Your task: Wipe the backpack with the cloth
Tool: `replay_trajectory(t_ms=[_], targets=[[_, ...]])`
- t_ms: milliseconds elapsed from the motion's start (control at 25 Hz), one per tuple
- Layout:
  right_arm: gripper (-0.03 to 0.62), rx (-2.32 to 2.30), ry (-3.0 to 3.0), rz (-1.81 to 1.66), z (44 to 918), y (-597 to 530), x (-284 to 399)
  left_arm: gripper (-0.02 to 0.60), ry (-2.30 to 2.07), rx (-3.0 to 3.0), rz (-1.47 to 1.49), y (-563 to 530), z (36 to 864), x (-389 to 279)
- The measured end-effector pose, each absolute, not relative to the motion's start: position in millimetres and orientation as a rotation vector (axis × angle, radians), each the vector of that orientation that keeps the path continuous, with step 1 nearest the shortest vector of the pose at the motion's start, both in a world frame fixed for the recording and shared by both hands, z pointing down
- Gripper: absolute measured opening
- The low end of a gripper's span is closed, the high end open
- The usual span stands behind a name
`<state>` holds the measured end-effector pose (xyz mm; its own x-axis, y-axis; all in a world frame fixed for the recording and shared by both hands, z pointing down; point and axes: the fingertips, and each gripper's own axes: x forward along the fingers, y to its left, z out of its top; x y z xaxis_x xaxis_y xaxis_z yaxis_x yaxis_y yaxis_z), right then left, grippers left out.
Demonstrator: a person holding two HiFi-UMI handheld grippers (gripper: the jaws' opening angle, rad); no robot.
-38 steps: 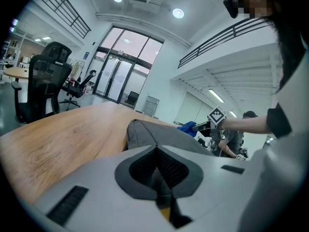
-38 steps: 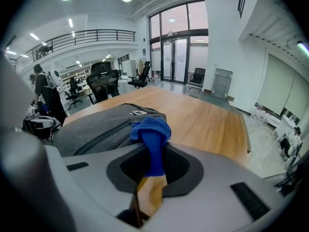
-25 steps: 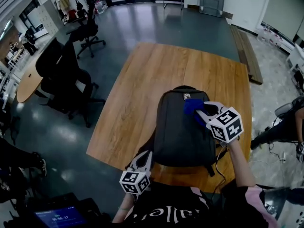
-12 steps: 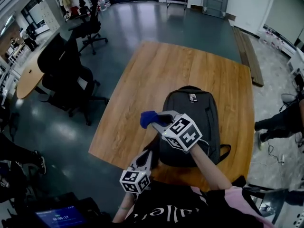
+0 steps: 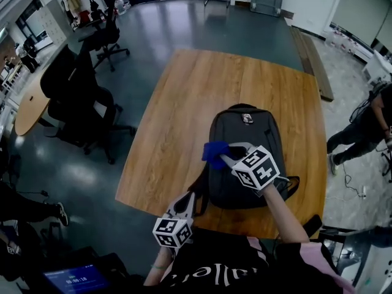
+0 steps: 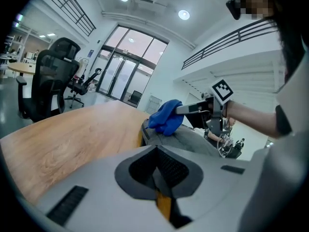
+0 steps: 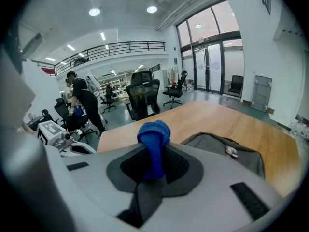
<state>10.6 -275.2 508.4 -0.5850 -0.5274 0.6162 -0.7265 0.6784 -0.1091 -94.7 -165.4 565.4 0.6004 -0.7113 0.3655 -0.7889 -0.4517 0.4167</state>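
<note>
Right gripper (image 5: 229, 157): we hold its jaws clamped on the cloth (image 5: 214, 152), at the backpack's (image 5: 245, 170) left edge.
Left gripper (image 5: 187, 201): our jaws together, empty.

The cloth (image 5: 214, 152) is blue, the backpack (image 5: 239, 133) dark grey, the table (image 5: 184, 115) brown wood-grain, the office chairs (image 5: 73, 97) black.

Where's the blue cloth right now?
In the head view, the cloth is pinched in the right gripper, at the left edge of the backpack on the table.
</note>
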Motion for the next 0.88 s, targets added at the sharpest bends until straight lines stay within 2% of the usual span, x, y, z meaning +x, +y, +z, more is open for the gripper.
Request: replay_trajectory(t_ms=[320, 520, 880], targets=[[0.055, 1.262, -2.248, 0.535, 483.4, -237.9, 144.7, 0.000, -1.166, 2.311, 0.176, -139.5, 546.0, -67.1], [0.055, 1.432, -2.208, 0.623, 495.1, -238.7, 184.2, 0.000, -1.199, 2.307, 0.158, -144.6, 550.0, -88.7], [0.055, 1.612, -2.096, 0.751, 522.9, -193.4, 275.5, 0.000, -1.228, 2.269, 0.158, -105.6, 549.3, -68.4]])
